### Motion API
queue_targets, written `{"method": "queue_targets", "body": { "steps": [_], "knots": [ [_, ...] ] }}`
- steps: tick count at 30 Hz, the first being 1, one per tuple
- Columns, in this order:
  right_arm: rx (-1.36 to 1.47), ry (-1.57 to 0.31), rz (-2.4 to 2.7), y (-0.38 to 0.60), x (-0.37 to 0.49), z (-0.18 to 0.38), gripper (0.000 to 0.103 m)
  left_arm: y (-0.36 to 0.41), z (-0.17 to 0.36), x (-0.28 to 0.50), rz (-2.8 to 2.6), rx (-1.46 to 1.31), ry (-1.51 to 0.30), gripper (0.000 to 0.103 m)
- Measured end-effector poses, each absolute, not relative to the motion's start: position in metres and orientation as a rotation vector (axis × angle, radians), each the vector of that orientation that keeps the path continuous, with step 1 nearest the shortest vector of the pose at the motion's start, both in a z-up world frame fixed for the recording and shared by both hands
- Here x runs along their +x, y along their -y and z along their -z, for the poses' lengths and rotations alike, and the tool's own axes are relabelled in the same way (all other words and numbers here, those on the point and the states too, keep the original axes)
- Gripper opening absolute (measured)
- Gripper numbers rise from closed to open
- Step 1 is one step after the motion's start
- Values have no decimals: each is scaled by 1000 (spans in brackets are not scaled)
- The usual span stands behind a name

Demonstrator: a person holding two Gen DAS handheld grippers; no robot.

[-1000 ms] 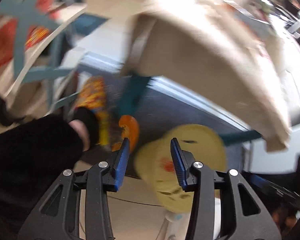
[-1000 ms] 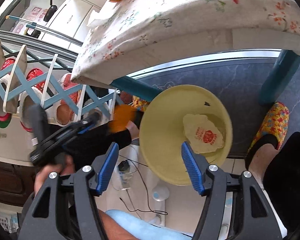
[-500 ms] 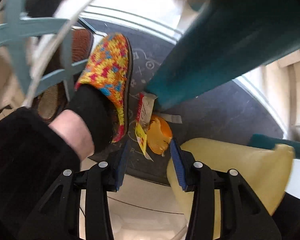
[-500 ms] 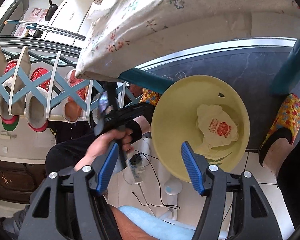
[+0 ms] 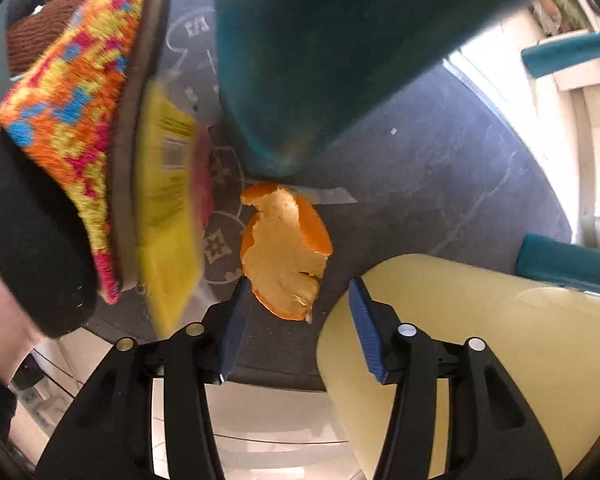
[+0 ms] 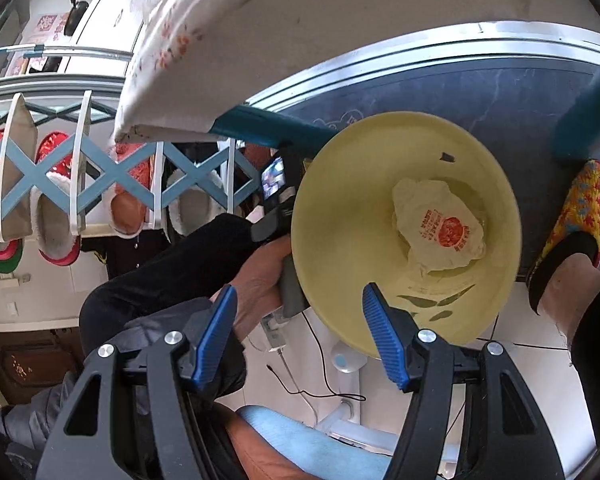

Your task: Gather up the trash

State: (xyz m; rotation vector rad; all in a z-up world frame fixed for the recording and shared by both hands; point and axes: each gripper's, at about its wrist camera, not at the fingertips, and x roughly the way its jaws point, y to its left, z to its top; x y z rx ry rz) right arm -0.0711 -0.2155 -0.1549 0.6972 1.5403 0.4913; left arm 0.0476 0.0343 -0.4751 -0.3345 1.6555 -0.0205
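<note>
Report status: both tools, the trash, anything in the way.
Left tool open, jaws just widened around orange peel. Right tool open, empty. Crumpled wrapper in yellow bin. Teal table leg, slipper crowd the peel.

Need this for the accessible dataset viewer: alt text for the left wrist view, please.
The open left gripper, its jaws just widened, points down at a curled orange peel lying on a dark grey floor mat, nothing held. Left of the peel lie a blurred yellow wrapper and a foot in a multicoloured knitted slipper; a pale yellow plastic basin sits at right.
</note>
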Motion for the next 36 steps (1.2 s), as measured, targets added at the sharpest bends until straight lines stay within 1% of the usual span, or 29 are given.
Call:
{"method": "queue_targets", "body": {
  "steps": [2,8,9,10,11,12,14,19,22,23,25,26,27,30,32,34,35,36],
  "knots": [
    [692,-1551,-501,212,-71,156,63,-30,484,49,28,-339,-1658,48],
    [703,-1575,-488,214,-71,164,63,-19,503,52,-47,-164,-1661,48],
    [706,-1575,-486,215,-71,164,63,-20,504,51,-44,-173,-1660,34],
    [709,-1576,-485,215,-71,165,63,-20,504,50,-43,-180,-1661,25],
    [710,-1575,-487,215,-71,164,63,-21,501,49,-36,-185,-1657,10],
    [708,-1573,-494,213,-70,162,63,-21,492,47,-14,-186,-1643,0],
    [678,-1561,-511,208,-67,157,63,-21,477,45,11,-162,-1623,0],
    [375,-1496,-564,160,-56,135,63,-52,421,47,5,-236,-1573,0],
    [254,-1462,-628,127,-44,131,63,-76,398,48,-121,-168,-1520,1],
    [196,-1453,-641,114,-40,133,63,-84,396,49,-145,-195,-1512,5],
    [135,-1460,-651,101,-37,138,63,-96,402,48,-205,-217,-1514,18],
    [110,-1467,-652,97,-36,142,63,-100,408,50,-213,-218,-1516,31],
    [86,-1477,-644,95,-36,147,63,-99,414,50,-211,-219,-1522,38],
    [69,-1506,-619,98,-37,157,63,-88,444,55,-204,-184,-1576,45],
    [74,-1522,-607,100,-38,163,63,-86,462,55,-198,-179,-1609,47],
    [87,-1540,-594,103,-38,170,63,-83,469,57,-204,-176,-1592,48],
    [94,-1546,-589,105,-37,173,63,-86,469,57,-209,-190,-1585,44],
    [101,-1549,-587,105,-36,174,63,-94,468,56,-229,-222,-1582,33]
  ]
}}
